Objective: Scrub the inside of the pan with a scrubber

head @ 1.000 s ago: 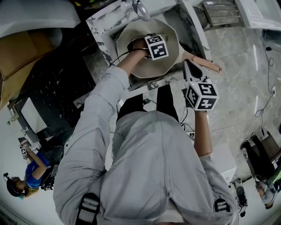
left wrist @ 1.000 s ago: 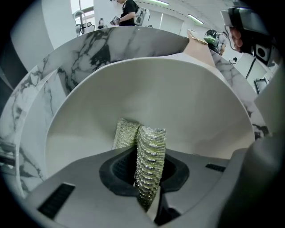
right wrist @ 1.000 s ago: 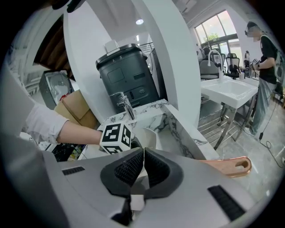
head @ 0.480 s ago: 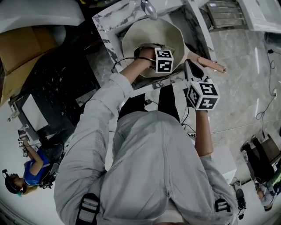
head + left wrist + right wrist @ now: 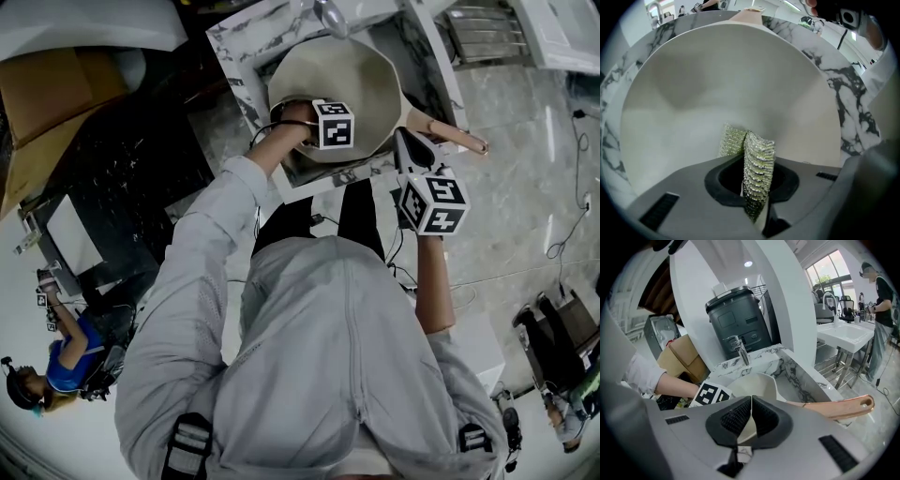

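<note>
— Slid nearer the close rim of the pan (image 5: 361, 70) than a second ago, with the left gripper (image 5: 334, 124)?
— Yes. Low inside the pan now.
— Holding what?
— Squeezing the scrubber (image 5: 758, 164). Green, shiny, folded, poking out close to the pan's pale inside.
— And the right gripper (image 5: 750, 420)?
— Pinched tight on nothing. Up in the air near the pink handle (image 5: 834, 408).
— And the pan?
— Sitting in the marble sink (image 5: 787, 373), below the tap (image 5: 738, 348), with the handle out over the sink's edge.
</note>
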{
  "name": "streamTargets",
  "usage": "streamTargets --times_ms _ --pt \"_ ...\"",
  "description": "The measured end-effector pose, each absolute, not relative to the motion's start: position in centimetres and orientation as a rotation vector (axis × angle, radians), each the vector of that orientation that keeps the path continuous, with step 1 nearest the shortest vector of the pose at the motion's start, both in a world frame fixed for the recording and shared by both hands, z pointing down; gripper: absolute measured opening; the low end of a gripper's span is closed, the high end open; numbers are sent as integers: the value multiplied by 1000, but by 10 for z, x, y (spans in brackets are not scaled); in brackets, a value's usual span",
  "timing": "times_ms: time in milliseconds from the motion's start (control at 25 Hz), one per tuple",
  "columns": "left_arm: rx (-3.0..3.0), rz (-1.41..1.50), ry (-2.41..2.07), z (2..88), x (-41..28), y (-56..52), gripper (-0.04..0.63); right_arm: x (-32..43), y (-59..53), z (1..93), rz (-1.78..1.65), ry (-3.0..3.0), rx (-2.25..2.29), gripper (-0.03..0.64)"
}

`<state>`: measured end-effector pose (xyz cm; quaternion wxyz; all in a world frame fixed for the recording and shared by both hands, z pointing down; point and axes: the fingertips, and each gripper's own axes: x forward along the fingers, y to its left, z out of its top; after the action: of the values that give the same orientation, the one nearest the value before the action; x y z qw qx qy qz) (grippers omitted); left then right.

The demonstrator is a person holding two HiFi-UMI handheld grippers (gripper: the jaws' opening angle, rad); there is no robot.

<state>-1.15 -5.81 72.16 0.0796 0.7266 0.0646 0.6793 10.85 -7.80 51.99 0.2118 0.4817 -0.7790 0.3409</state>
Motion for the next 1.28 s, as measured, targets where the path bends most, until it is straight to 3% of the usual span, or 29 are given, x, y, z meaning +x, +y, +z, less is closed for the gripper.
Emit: streamTargets --times_ms 520,920,1280 --pt "2024 1841 -305 733 -34 -127 69 124 -72 521 946 -2148 1347 35" --pt "2044 1769 -399 730 -2 -161 71 155 -75 517 910 -2134 1327 35" --pt "2062 1688 -331 712 33 -130 71 165 -94 498 822 -2192 1195 35"
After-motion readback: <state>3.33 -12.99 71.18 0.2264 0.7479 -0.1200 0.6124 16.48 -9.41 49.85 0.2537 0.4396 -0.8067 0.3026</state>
